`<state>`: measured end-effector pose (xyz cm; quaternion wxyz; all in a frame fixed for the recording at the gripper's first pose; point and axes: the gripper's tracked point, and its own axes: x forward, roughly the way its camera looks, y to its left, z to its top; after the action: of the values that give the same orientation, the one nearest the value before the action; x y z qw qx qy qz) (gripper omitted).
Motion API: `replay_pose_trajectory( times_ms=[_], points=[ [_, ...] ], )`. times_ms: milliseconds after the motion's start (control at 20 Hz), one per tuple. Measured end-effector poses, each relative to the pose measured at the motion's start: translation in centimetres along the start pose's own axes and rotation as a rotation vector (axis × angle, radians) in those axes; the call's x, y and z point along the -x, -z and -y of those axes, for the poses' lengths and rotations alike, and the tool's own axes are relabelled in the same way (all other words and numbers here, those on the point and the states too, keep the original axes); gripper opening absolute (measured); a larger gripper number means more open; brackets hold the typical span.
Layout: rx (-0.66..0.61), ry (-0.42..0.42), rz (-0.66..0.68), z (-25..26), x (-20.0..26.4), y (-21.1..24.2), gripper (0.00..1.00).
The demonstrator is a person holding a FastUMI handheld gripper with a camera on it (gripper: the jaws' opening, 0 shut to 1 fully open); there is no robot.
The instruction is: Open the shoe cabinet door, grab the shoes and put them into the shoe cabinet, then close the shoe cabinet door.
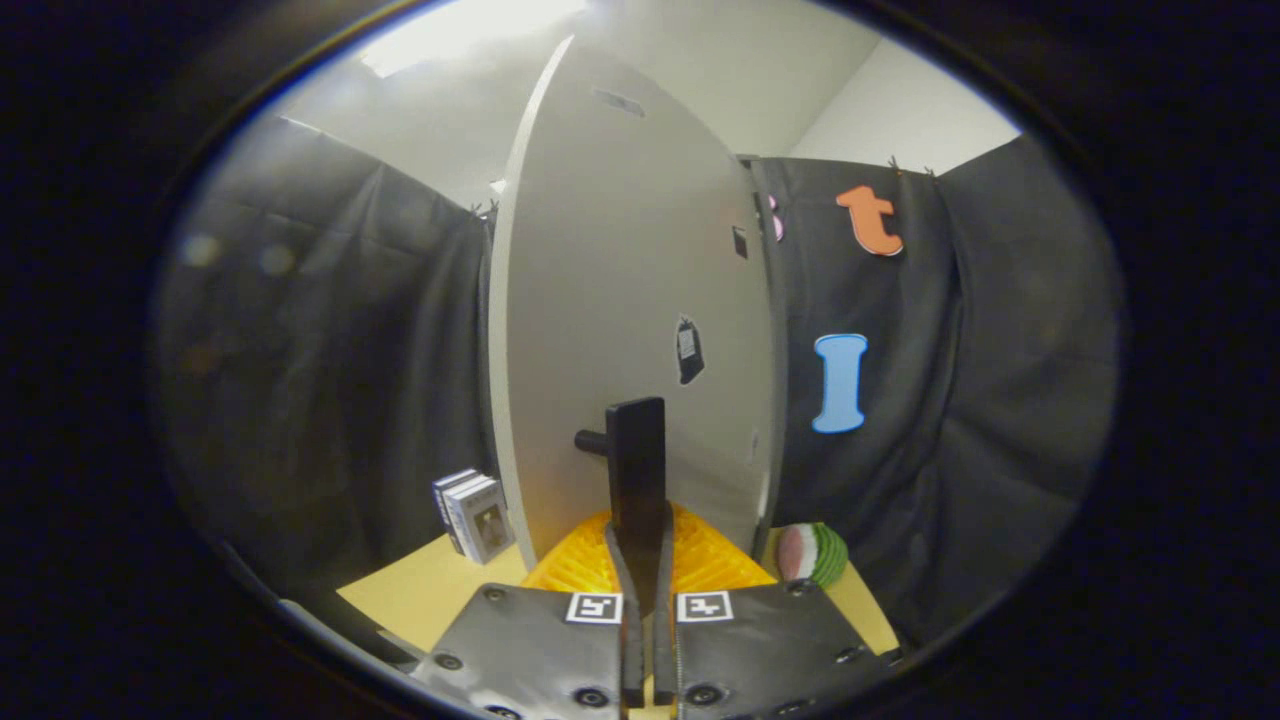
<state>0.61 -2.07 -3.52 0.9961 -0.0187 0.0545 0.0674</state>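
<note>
No legible text: small dark sticker (688, 351) on the cabinet door (620, 300), print too small to read; small boxes (475, 515) beside the door, printing unreadable; square coded markers (594, 607) on the gripper (640, 560), carrying patterns only.

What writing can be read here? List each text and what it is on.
No text is readable.
Sticker on the cabinet door: too blurred.
Boxes beside the door: print too small.
Markers by the fingers, which clamp the door handle: patterns, no words.
</note>
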Motion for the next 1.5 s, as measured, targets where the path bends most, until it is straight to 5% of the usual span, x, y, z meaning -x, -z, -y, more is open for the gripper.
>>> replay_pose_trajectory(
  times_ms=[550, 1100, 1500],
  points=[
    [-0.076, 0.179, 0.009, 12.4, 2.5, -0.4, 0.03],
    [-0.05, 0.077, -0.01, 14.9, 2.6, -0.4, 0.02],
    [-0.058, 0.13, 0.002, 14.7, 5.8, -0.1, 0.02]
  ],
)
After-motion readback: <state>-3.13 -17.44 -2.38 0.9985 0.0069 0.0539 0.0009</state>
